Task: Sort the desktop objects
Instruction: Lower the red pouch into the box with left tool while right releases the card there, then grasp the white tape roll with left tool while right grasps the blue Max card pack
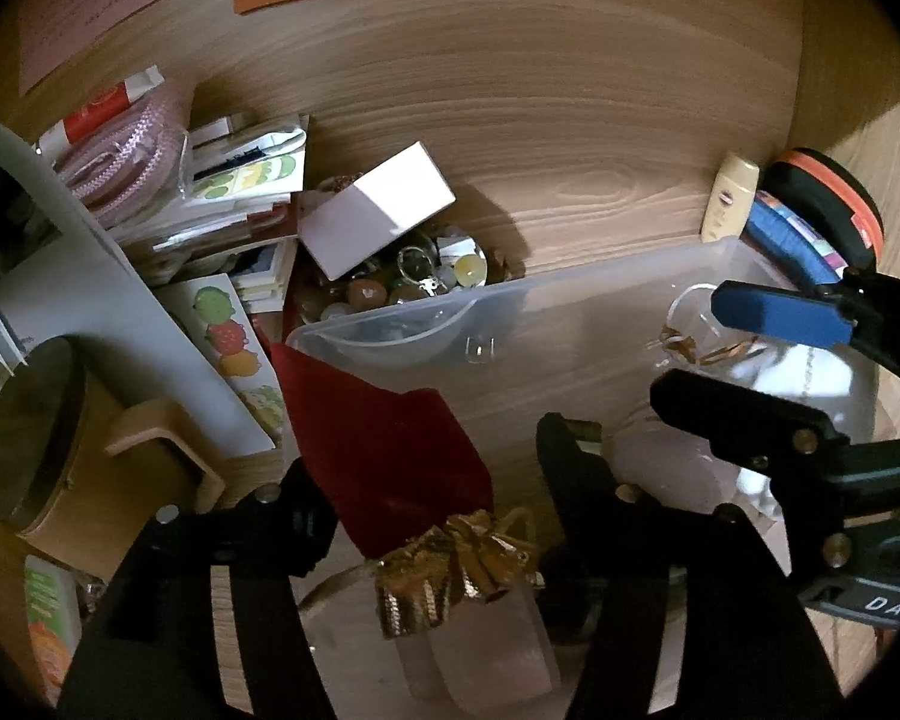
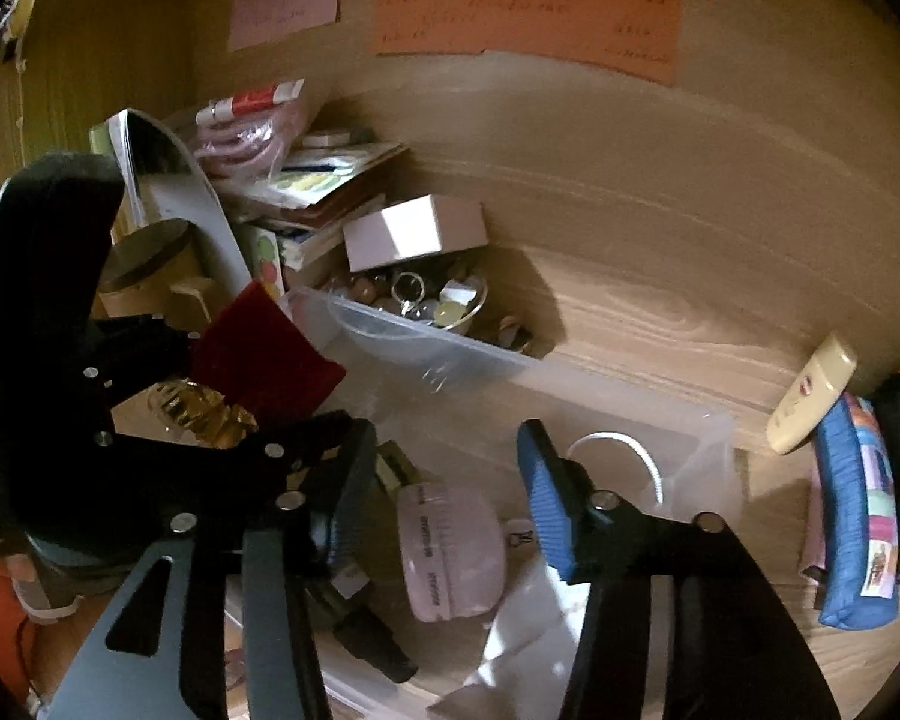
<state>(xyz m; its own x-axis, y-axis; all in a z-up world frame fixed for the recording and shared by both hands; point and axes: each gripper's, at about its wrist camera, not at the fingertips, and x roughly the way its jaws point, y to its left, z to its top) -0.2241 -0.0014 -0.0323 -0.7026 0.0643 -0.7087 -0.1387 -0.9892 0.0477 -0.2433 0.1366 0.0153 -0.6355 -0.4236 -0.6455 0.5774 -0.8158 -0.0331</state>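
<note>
Red velvet pouch (image 1: 384,450) with its gold bow hangs between the half-spread left tongs (image 1: 432,480), seemingly unpinched, over the clear bin (image 1: 510,300) by the counter's front edge, so open wider and lift straight away; the right tongs (image 2: 444,480) gape empty above the bin.

Black fingers (image 2: 546,498), blue pads, silver screws

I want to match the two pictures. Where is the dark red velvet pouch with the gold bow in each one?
Left wrist view: the dark red velvet pouch is low in the middle, between the left gripper's open jaws.
Right wrist view: the pouch is at middle left, by the left gripper.
Shared landmark: the white cardboard box above the clear plastic bin.
</note>
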